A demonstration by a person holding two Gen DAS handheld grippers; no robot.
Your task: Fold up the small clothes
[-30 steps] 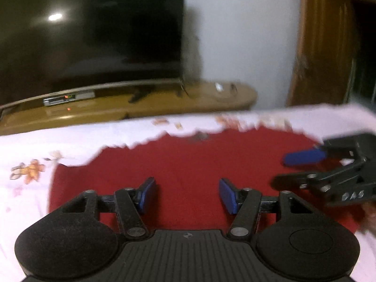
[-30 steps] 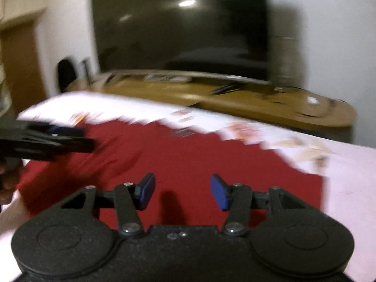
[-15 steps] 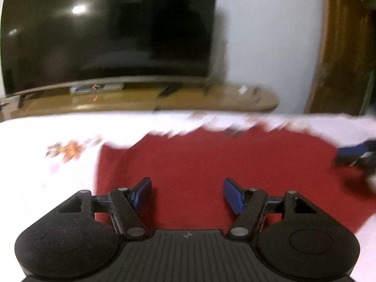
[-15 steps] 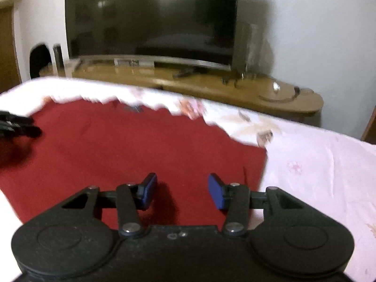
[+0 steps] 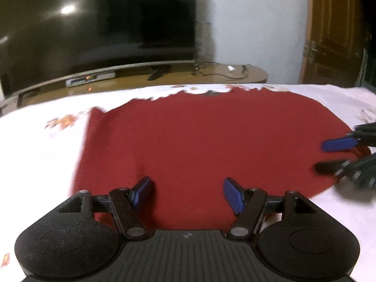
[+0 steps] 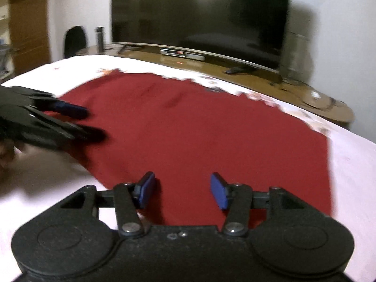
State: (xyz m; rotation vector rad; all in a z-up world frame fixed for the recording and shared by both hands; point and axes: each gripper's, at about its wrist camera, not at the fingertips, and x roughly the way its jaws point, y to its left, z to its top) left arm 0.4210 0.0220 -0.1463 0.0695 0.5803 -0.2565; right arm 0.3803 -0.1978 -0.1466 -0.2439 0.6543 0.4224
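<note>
Fingers first: both sets are apart with nothing between the pads, my left fingers point(image 5: 186, 193) set a bit wider than my right fingers point(image 6: 181, 192). The left ones have just been opening, the right ones too, a touch, and neither has any cloth in the gap. Both hover low over the near edge of the red garment point(image 5: 211, 141), left near its left end, right near its right end. That garment lies spread flat on the bed point(image 5: 35, 152), which has a white flowery sheet, with the far edge looking ragged from blur. So progress-wise I'd say basically zero: no fold visible, looks like I'm just lining up to pinch the near hem, and every fold is left to do. Count: one red piece, no other clothes that I can see, two sets of fingers. Past the bed there's one TV point(image 6: 199, 16) on one wooden stand point(image 5: 211, 77).
</note>
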